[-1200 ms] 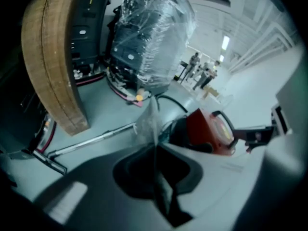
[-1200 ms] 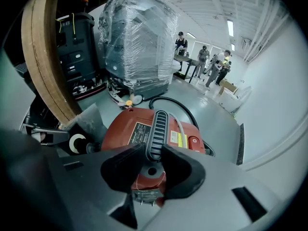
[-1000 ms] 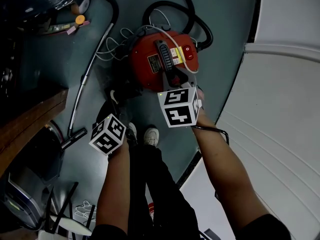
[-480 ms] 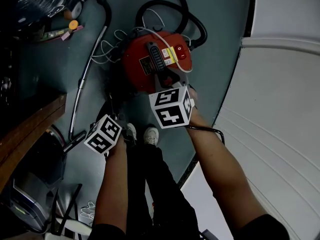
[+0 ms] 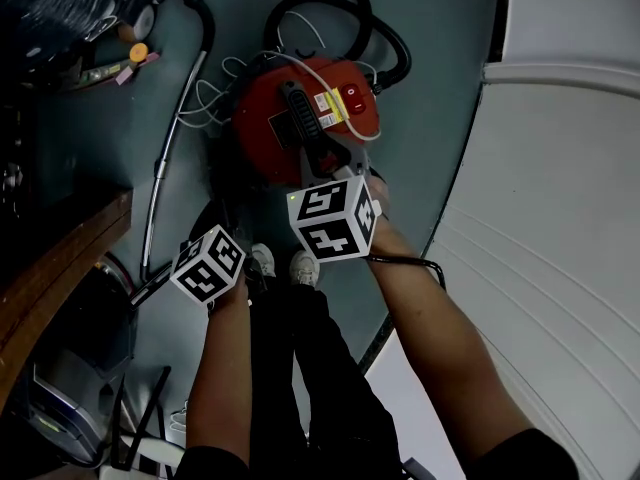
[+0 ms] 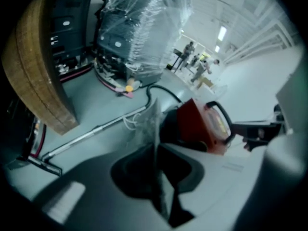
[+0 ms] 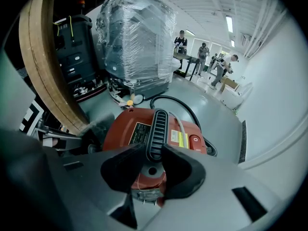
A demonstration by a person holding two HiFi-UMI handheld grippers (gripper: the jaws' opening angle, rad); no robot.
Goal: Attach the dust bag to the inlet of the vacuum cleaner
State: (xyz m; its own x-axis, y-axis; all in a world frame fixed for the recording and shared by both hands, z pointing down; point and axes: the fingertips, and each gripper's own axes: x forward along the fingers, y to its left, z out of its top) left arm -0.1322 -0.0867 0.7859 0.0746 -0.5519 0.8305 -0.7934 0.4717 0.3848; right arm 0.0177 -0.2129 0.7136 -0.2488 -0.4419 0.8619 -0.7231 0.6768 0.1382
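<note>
- Left gripper view: the left gripper point(image 6: 156, 150) has just been opening its jaws. A thin grey dust bag point(image 6: 150, 124) stands between them, seemingly pinched, though blur hides the contact. The red vacuum cleaner point(image 6: 199, 124) sits just beyond.
- Right gripper view: the right gripper point(image 7: 153, 153) is clenched on the vacuum's black handle point(image 7: 156, 129), steadying it.
- Head view: the vacuum rests on the floor point(image 5: 430, 118) ahead of the person's shoes point(image 5: 302, 266). The inlet is not visible. Loosening jaws could drop the bag before it seats.

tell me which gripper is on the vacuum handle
The right gripper: its jaws clasp the black handle on the red vacuum. The left gripper, whose jaws have just been opening, has the dust bag between them.
</note>
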